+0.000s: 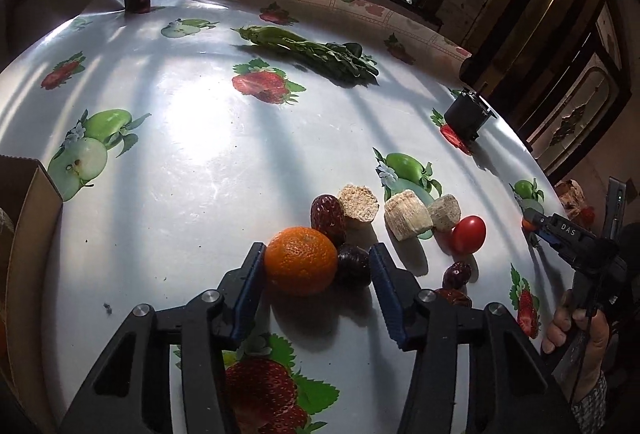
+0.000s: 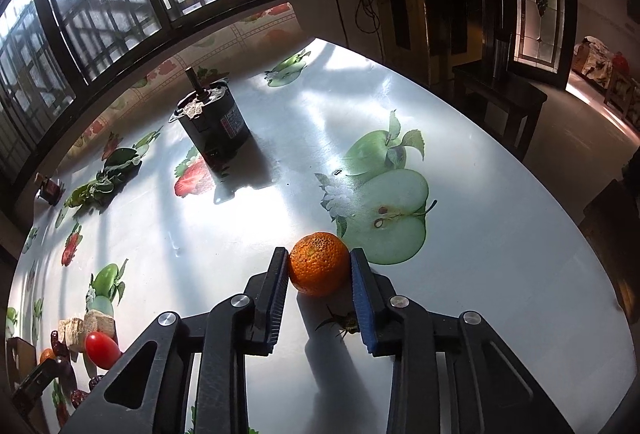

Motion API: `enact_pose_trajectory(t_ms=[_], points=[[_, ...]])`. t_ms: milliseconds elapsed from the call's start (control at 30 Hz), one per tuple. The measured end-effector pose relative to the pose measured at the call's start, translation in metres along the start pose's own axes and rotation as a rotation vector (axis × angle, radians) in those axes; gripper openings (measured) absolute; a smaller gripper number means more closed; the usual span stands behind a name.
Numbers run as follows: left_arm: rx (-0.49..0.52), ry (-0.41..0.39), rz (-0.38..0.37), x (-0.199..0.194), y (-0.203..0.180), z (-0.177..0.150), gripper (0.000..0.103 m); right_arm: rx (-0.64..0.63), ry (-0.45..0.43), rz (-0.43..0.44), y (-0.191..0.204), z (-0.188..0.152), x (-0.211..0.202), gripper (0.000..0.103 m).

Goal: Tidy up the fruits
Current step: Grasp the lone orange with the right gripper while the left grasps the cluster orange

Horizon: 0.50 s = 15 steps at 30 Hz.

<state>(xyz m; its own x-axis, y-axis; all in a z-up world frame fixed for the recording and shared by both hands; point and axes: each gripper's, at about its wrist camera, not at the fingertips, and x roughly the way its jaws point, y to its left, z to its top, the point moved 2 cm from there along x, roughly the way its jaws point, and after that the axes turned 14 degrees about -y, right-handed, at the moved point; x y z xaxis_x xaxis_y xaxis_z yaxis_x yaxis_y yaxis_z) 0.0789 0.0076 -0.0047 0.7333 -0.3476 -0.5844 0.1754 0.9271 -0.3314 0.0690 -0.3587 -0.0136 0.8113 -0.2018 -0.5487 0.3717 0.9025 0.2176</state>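
**Operator:** Left wrist view: my left hand-held gripper [image 1: 318, 260] is down on the bench [image 1: 192, 154], jaws around an orange [image 1: 301, 260] and a dark date [image 1: 352, 264] lying side by side. The left pad touches the orange, the right pad touches the date. I'd call that clenched on the pair, both resting on the cloth.

**Observer:** What else is near them?

**Operator:** Just behind sits a reddish date [image 1: 328, 219], then three pale cut chunks [image 1: 408, 215] in a row, and a red tomato [image 1: 469, 234] to their right. Two more dark dates [image 1: 458, 274] lie nearer me. A bunch of leafy greens [image 1: 316, 52] lies well apart, farther back. A cardboard box [image 1: 28, 234] stands at the left edge.

**Observer:** And your right side?

**Operator:** In the right wrist view, the right hand-held gripper [image 2: 319, 266] is grasping a second orange [image 2: 319, 263], both blue pads pressed against its sides, the fruit on the bench beside a printed green apple. A black cylindrical motor [image 2: 214, 132] stands farther back. The tomato and chunks show at the lower left.

**Observer:** Is the right gripper visible from the left?

**Operator:** Yes, at the far right edge, with a hand [image 1: 576, 330] on its handle.
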Motion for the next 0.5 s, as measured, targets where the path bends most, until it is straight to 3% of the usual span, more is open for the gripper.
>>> enact_pose_trajectory(t_ms=[167,233,267,367,500], points=[[-0.029,-0.003,-0.009,-0.001,0.002,0.001,0.048,-0.011,-0.030,-0.016,0.002,0.001,-0.006,0.033],[-0.037,-0.019,-0.022,-0.005,0.002,0.004,0.041,-0.013,-0.043,-0.018,0.003,0.001,-0.009,0.033],[-0.023,-0.036,-0.012,-0.008,0.001,0.006,0.027,-0.012,-0.049,-0.017,0.003,0.000,-0.011,0.033],[-0.016,-0.046,0.010,-0.009,0.004,0.008,0.027,-0.020,-0.052,-0.033,0.005,-0.002,-0.017,0.033],[-0.096,-0.029,-0.031,-0.006,0.018,0.010,0.030,0.028,-0.028,0.008,0.007,-0.009,-0.028,0.033]])
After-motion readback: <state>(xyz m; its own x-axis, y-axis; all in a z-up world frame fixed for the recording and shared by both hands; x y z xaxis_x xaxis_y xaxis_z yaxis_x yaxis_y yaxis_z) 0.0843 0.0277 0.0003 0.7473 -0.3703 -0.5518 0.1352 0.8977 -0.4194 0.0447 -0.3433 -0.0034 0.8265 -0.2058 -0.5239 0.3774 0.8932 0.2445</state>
